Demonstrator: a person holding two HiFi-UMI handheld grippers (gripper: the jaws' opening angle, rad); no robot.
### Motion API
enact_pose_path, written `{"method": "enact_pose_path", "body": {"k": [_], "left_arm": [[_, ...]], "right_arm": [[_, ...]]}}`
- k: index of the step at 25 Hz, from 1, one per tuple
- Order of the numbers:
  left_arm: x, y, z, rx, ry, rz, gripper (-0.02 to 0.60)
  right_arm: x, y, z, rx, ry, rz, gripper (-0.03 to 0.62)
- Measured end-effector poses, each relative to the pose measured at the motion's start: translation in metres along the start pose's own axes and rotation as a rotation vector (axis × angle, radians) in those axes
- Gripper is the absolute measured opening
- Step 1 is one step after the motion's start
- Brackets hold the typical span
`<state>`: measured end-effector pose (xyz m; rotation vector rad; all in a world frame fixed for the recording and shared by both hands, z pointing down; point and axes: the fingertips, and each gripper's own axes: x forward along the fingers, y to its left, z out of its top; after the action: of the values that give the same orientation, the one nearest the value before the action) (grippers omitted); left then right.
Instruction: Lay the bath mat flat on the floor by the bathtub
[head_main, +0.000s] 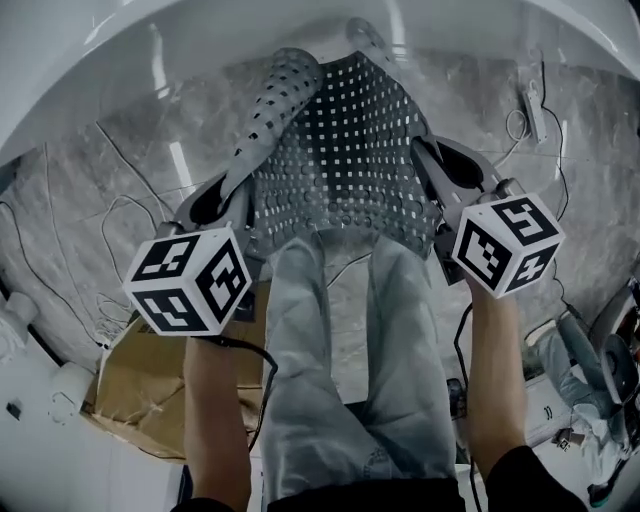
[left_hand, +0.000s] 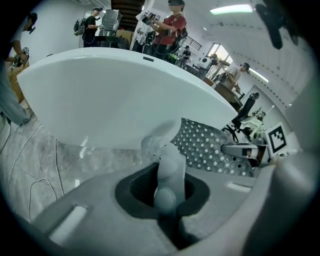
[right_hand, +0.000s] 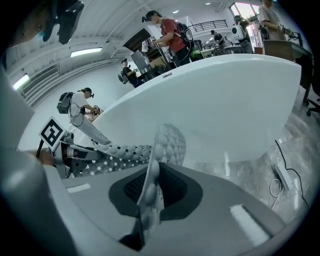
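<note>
A grey perforated bath mat (head_main: 345, 150) hangs stretched between my two grippers in front of the white bathtub (head_main: 250, 40), above the marble floor (head_main: 130, 190). My left gripper (head_main: 228, 200) is shut on the mat's left edge, which curls up over it. My right gripper (head_main: 428, 170) is shut on the mat's right edge. In the left gripper view the mat's edge (left_hand: 167, 172) stands pinched between the jaws, with the bathtub (left_hand: 110, 95) right ahead. The right gripper view shows the bumpy mat edge (right_hand: 152, 185) clamped between the jaws and the mat (right_hand: 115, 152) running left.
Thin cables (head_main: 60, 260) lie on the floor at left, a power strip (head_main: 530, 110) and its cord at right. A cardboard sheet (head_main: 140, 385) lies by my left foot. My legs (head_main: 360, 370) stand behind the mat. Several people (right_hand: 170, 37) work beyond the tub.
</note>
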<state>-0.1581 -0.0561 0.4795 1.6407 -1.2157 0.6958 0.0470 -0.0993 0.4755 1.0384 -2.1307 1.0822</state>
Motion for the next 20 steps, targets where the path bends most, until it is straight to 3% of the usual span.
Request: {"method": "enact_pose_path", "body": {"k": [14, 20], "left_arm": [[0.084, 0.050, -0.013, -0.034, -0.004, 0.019, 0.021], [0.112, 0.059, -0.018, -0.044, 0.004, 0.043, 0.021]], "right_arm": [[0.072, -0.057, -0.033, -0.026, 0.027, -0.022, 0.021], [0.086, -0.083, -0.045, -0.120, 0.063, -0.055, 0.021]]}}
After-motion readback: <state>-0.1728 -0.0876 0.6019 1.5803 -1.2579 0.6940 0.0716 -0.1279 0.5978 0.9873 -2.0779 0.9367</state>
